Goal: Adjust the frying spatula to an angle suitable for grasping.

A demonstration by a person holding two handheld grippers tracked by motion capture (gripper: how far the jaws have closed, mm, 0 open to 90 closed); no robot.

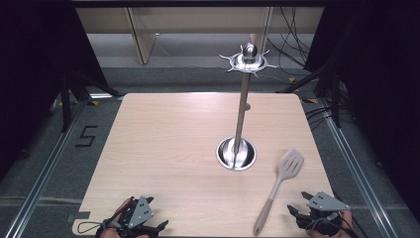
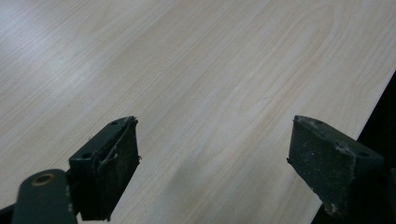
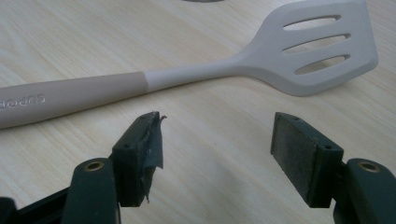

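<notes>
While both of my grippers sit at the near edge of the table (image 1: 163,144), nothing has been picked up, so I judge the job to be at its very start. My right gripper (image 1: 308,212) is closest to the work: its jaws stand wide apart and empty, aimed at the spatula (image 1: 279,187) that lies flat on the wood just beside it. From the right gripper view the spatula (image 3: 196,77) runs across in front of the jaws, handle off to one side and slotted head to the other, not touching either pad. My left gripper (image 1: 143,225) rests at the near left corner, also spread open with only bare wood between its jaws, well apart from everything. Both hands are low, wrists near the table edge, grippers pointing forward across the top.

Farther out, past the spatula's head, stands the utensil rack (image 1: 242,104): a round metal base, an upright pole, and a ring of hooks at the top, all bare. What is left, as I read it, is the whole thing: close on the handle, lift, and likely hang the spatula on a hook.
</notes>
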